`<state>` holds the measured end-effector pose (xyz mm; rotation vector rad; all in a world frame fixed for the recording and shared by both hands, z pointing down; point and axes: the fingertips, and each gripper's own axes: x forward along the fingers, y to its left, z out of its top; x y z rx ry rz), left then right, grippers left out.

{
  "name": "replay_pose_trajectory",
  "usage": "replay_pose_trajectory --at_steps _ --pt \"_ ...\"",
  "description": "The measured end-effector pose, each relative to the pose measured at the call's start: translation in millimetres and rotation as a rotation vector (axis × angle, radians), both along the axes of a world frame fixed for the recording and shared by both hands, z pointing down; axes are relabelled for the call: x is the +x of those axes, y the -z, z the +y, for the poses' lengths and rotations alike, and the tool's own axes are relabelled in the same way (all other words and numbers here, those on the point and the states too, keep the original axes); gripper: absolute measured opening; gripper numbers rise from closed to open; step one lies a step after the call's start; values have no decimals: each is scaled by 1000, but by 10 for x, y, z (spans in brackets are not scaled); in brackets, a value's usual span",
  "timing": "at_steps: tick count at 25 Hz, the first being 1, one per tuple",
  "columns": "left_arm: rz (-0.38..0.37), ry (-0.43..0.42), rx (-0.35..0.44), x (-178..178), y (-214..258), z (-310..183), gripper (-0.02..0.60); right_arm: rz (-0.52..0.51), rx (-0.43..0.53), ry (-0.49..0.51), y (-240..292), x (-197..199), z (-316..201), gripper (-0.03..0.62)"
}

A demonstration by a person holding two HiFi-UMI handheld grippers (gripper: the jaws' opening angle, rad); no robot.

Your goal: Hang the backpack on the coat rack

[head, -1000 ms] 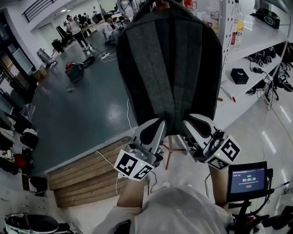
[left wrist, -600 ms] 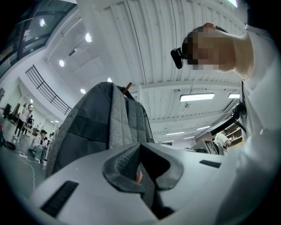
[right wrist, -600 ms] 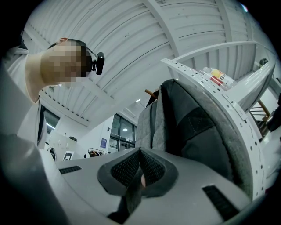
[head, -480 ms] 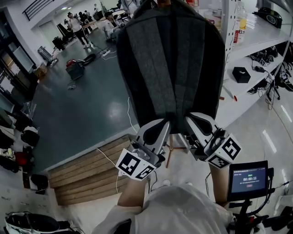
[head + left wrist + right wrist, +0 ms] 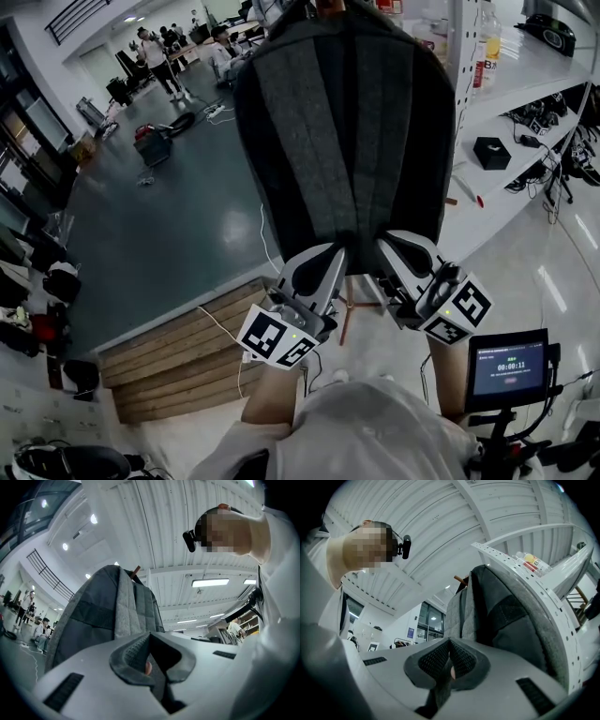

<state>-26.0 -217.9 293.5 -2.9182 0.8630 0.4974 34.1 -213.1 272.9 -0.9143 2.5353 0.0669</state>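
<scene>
A dark grey backpack hangs upright in front of me, its top at the brown wooden peg of the coat rack. My left gripper is shut on the backpack's bottom edge, left of middle. My right gripper is shut on the same edge, right of middle. In the left gripper view the backpack rises above the closed gripper towards the peg, with dark fabric pinched between the jaws. The right gripper view shows the same: the gripper closed on fabric, the backpack and peg above.
White shelving with bottles and a black box stands close on the right. The rack's wooden legs show below the backpack. A wooden platform lies at lower left, a small screen at lower right. People stand far back.
</scene>
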Motion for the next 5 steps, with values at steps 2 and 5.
replay_pose_trajectory --at_steps 2,5 --pt "1 2 1 8 -3 -4 8 0 0 3 -7 2 -1 14" --pt "0 3 2 27 -8 -3 8 4 -2 8 -26 1 -3 14"
